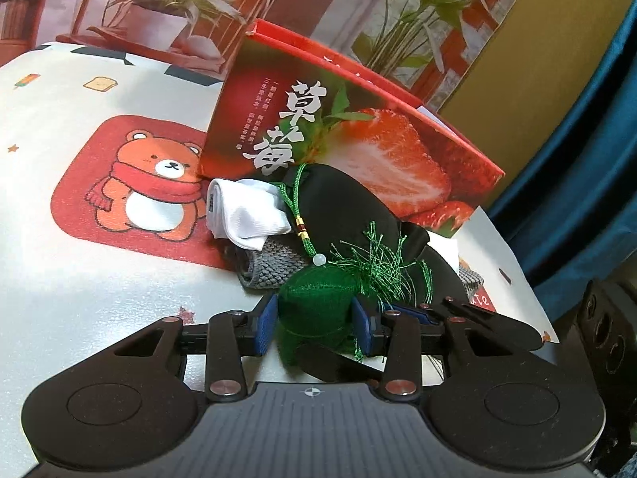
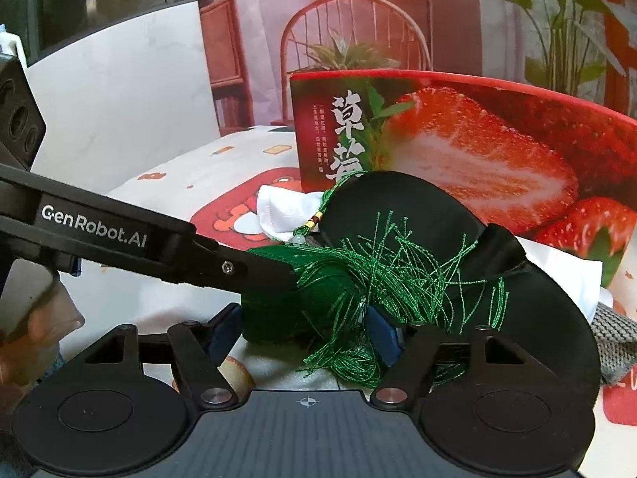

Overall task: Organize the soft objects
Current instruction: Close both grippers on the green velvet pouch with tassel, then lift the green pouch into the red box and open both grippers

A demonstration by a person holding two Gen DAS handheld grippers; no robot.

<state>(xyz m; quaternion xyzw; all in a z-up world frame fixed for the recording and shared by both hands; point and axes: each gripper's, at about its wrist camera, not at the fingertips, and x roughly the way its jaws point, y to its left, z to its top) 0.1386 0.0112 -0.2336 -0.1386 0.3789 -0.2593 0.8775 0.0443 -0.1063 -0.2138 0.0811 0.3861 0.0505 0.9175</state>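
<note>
My left gripper (image 1: 314, 322) is shut on a green sachet (image 1: 316, 302) with a green tassel (image 1: 382, 267) and a cord with a white bead (image 1: 319, 259). A black eye mask (image 1: 350, 207), a white cloth (image 1: 247, 211) and a grey knitted cloth (image 1: 270, 265) lie in a pile in front of a red strawberry box (image 1: 358, 135). In the right wrist view my right gripper (image 2: 304, 332) is open around the same sachet (image 2: 278, 302) and tassel (image 2: 398, 271). The left gripper's finger (image 2: 254, 275) reaches in from the left. The eye mask (image 2: 438, 239) lies just behind.
The table carries a white cloth with a red bear patch (image 1: 131, 183). The strawberry box (image 2: 477, 151) stands open-topped at the back. A printed backdrop (image 1: 179, 8) with a chair and plants hangs behind. A blue curtain (image 1: 589, 151) is at the right.
</note>
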